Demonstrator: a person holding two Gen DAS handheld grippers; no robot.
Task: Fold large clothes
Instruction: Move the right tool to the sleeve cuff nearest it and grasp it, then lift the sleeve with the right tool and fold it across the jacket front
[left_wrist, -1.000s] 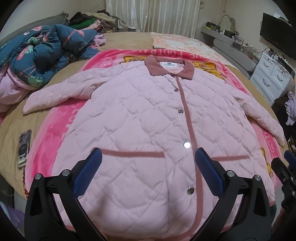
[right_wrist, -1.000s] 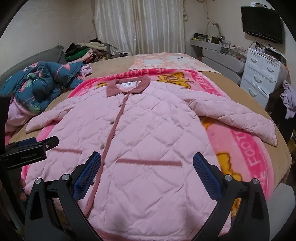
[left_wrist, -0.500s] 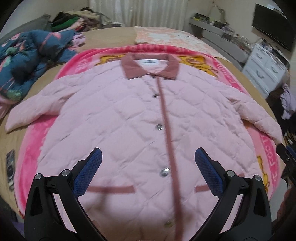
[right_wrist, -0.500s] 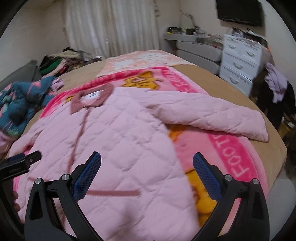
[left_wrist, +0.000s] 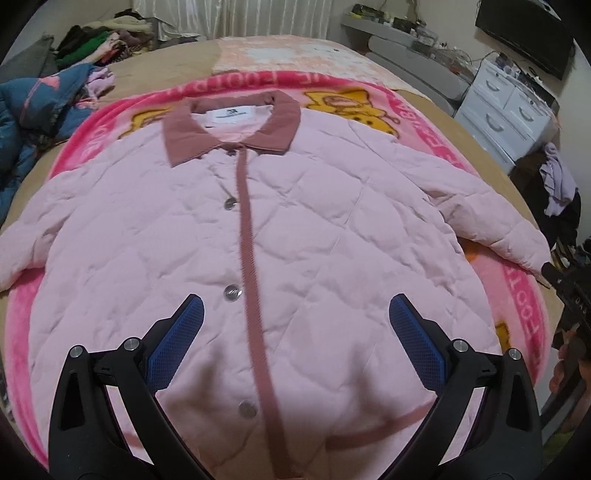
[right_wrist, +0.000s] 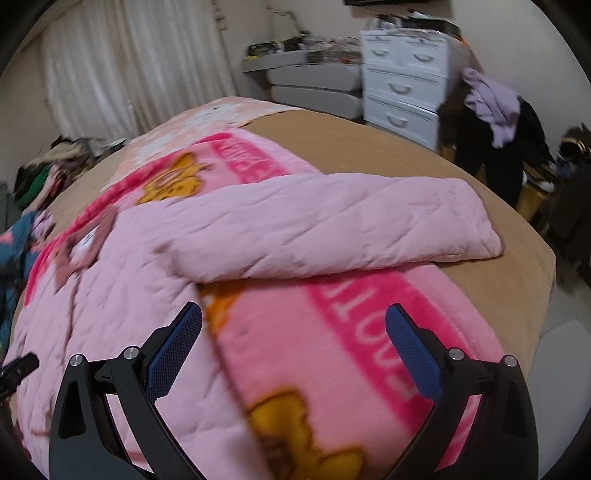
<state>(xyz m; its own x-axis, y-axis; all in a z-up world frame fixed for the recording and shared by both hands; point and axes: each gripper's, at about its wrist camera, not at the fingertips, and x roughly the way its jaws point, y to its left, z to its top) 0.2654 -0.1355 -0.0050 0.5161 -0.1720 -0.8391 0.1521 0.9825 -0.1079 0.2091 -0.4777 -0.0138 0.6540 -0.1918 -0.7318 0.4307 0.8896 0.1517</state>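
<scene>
A large pink quilted jacket (left_wrist: 314, 236) with a dusty-rose collar and placket lies flat, front up, on a pink cartoon blanket (left_wrist: 517, 295). My left gripper (left_wrist: 295, 317) is open and empty, hovering over the jacket's lower chest. In the right wrist view the jacket's sleeve (right_wrist: 332, 225) stretches right across the blanket (right_wrist: 332, 350). My right gripper (right_wrist: 293, 325) is open and empty, above the blanket just below the sleeve, and it also shows at the edge of the left wrist view (left_wrist: 569, 288).
The tan bed (right_wrist: 388, 147) drops off at its right edge. White drawers (right_wrist: 402, 92) and a chair heaped with clothes (right_wrist: 491, 107) stand to the right. A blue floral quilt (left_wrist: 33, 107) and a clothes pile (left_wrist: 103, 44) lie at the back left.
My left gripper has moved forward up the jacket toward the collar. My right gripper has swung right, from over the jacket body to the sleeve side. Both stay open.
</scene>
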